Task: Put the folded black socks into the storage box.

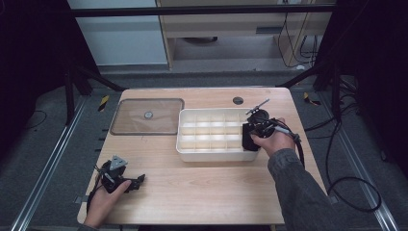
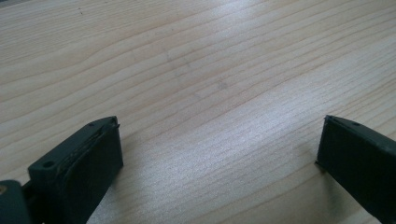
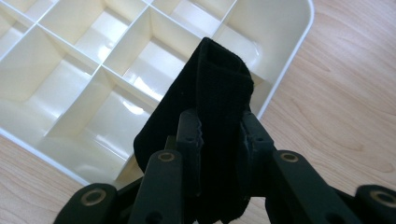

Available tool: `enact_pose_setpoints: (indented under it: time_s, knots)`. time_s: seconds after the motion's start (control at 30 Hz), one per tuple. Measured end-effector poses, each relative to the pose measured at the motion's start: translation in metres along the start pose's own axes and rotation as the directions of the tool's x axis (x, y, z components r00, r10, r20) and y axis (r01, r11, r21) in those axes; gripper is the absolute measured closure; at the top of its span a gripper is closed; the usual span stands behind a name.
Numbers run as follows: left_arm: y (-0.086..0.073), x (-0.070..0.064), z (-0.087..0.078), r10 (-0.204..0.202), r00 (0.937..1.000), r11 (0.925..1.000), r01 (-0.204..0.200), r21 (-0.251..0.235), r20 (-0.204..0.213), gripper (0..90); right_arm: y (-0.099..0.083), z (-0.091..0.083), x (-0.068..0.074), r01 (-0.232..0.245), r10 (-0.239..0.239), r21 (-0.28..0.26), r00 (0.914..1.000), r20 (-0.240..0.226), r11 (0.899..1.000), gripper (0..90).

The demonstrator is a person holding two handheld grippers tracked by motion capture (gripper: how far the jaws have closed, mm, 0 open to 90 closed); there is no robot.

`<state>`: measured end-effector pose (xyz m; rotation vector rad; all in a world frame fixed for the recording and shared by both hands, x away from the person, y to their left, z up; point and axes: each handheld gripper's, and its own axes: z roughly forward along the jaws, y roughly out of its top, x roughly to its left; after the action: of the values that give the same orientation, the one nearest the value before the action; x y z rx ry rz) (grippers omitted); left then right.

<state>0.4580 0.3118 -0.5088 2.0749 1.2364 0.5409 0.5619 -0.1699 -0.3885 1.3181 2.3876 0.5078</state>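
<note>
Folded black cloth (image 3: 215, 116) pinched between right gripper (image 3: 222, 135) jaws, hanging over the near-corner cells of the cream compartment tray (image 3: 289, 70), just past the fingertips. Left gripper (image 2: 219, 154) jaws spread wide, nothing between them, low over bare wooden table (image 2: 196, 70). Risk: cloth is wider than one cell, so on release it may straddle the dividers or drape over the rim

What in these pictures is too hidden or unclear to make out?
- Black folded cloth: its lower end is hidden between the right gripper jaws in the right gripper view, and it is too small to identify in the high view.
- Compartment box: its left part is cut off by the right gripper view's edge.
- Small round thing on the clear lid: too small to identify in the high view.
</note>
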Motion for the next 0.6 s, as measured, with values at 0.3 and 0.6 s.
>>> enact_pose_setpoints:
  time_s: [0.3,0.6]
  knots:
    - [0.0,0.0002,-0.0001,0.002,1.0,1.0,-0.002,0.001,0.0,0.0,-0.0017,0.0022,0.004,0.005,-0.005,0.008,1.0,0.001,1.0,73.4]
    - [0.0,0.0002,-0.0001,0.002,1.0,1.0,-0.002,0.002,0.0,0.0,-0.0035,0.0016,0.0077,0.014,-0.014,0.013,0.9999,-0.001,1.0,73.4]
